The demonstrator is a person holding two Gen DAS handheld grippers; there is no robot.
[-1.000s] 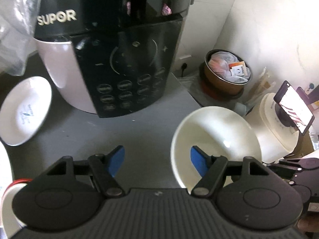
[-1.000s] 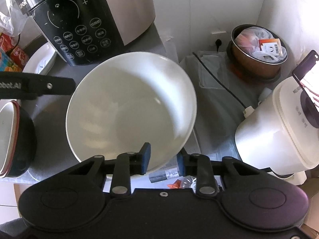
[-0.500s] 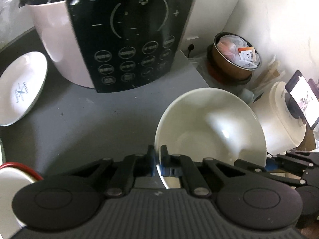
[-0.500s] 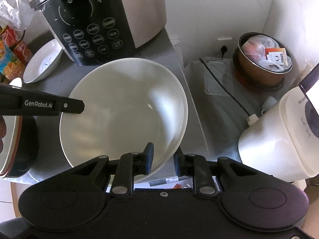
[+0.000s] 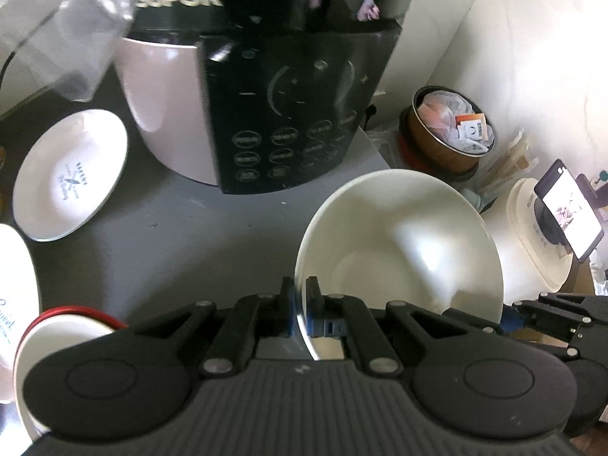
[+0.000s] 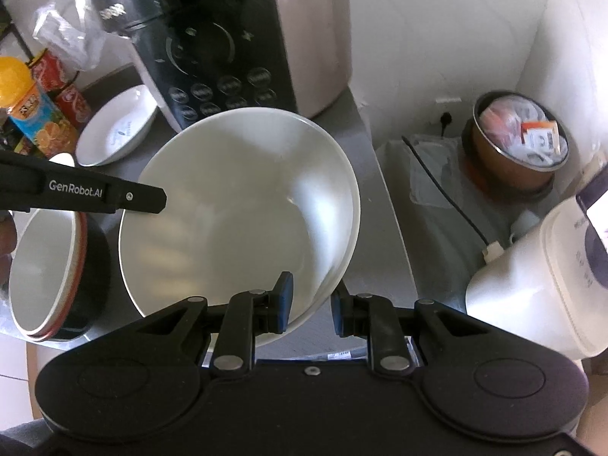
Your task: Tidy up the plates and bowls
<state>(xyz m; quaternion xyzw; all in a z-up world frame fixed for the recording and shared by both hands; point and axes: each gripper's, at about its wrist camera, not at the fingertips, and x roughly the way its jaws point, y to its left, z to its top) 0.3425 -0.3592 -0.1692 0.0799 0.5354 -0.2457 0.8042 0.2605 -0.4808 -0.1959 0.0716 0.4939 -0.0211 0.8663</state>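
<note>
Two grippers meet at one white bowl (image 5: 399, 250): the left gripper (image 5: 300, 306) pinches its near rim, while the right gripper (image 6: 309, 300) has its jaws slightly apart around the opposite rim. Beyond both stands a black-panelled cooker (image 5: 288, 114); a small white plate (image 5: 68, 178) lies left.

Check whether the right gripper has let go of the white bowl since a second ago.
Yes. The right gripper has opened wider around the white bowl rim.
</note>
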